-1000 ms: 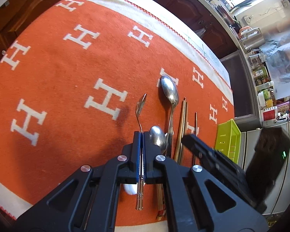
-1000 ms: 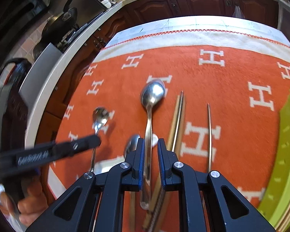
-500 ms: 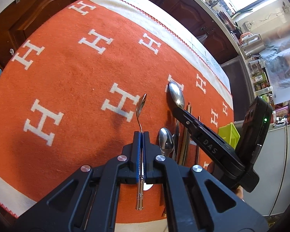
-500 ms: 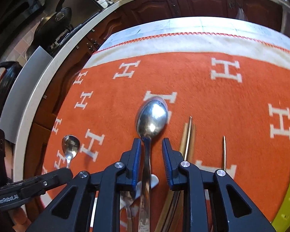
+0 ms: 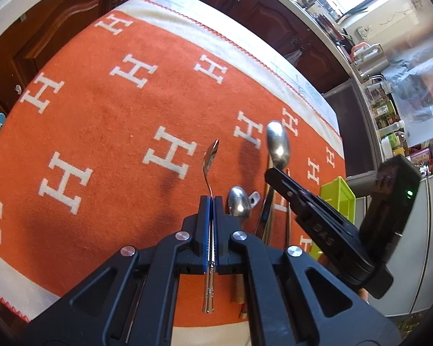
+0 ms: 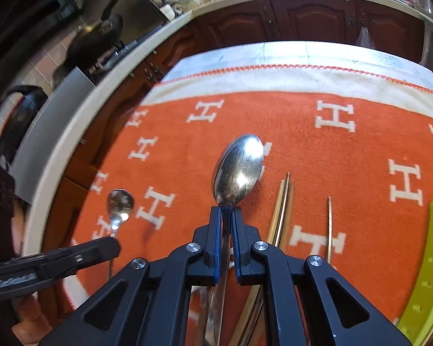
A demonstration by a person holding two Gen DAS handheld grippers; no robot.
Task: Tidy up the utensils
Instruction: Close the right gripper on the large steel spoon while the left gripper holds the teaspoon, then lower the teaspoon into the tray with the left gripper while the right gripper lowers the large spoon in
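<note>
The green basket (image 5: 336, 199) is sitting at the table's right edge, contents hidden. The left gripper (image 5: 211, 201) is clamping the small spoon (image 5: 210, 158), bowl pointing away; the right gripper's (image 6: 225, 210) jaws are closing on the large spoon (image 6: 239, 170), bowl forward.

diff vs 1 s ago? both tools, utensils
Right tool slid up the large spoon from mid-handle to its neck and is closing on it. Left tool stayed shut on the small spoon, its bowl tipped on edge. Unchanged: third spoon, chopsticks and green basket on the orange cloth.
</note>
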